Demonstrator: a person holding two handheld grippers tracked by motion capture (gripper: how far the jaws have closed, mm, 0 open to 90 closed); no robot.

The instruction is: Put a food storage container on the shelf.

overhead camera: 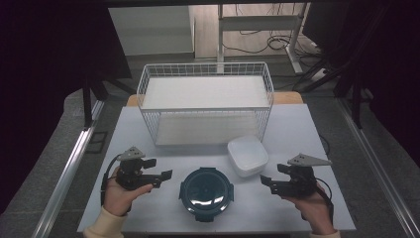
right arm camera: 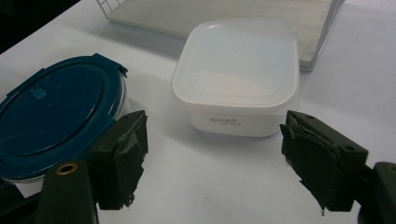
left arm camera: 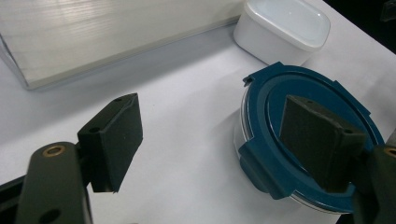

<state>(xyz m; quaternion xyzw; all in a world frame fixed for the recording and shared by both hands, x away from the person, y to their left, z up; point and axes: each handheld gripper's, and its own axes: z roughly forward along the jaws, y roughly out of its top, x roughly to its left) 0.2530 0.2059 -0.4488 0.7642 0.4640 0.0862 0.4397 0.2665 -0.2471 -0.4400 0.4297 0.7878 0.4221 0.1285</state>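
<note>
A round container with a dark teal lid (overhead camera: 206, 193) sits at the front middle of the white table (overhead camera: 297, 129). The same teal-lidded container (left arm camera: 299, 140) lies to the right of my left gripper (left arm camera: 219, 140), and the teal-lidded container (right arm camera: 56, 116) also appears at the left of the right gripper view. A white square lidded box (overhead camera: 247, 155) stands behind it to the right. My left gripper (overhead camera: 161, 179) is held left of the teal container, open and empty. My right gripper (overhead camera: 266, 182) is held to its right, open and empty, pointing at the white box (right arm camera: 238, 74). The white box (left arm camera: 282, 28) also appears far off.
A white wire basket (overhead camera: 205, 101) with a pale board inside stands at the back middle of the table. The basket's edge (right arm camera: 322, 42) lies just behind the white box. Dark floor and metal rails flank the table.
</note>
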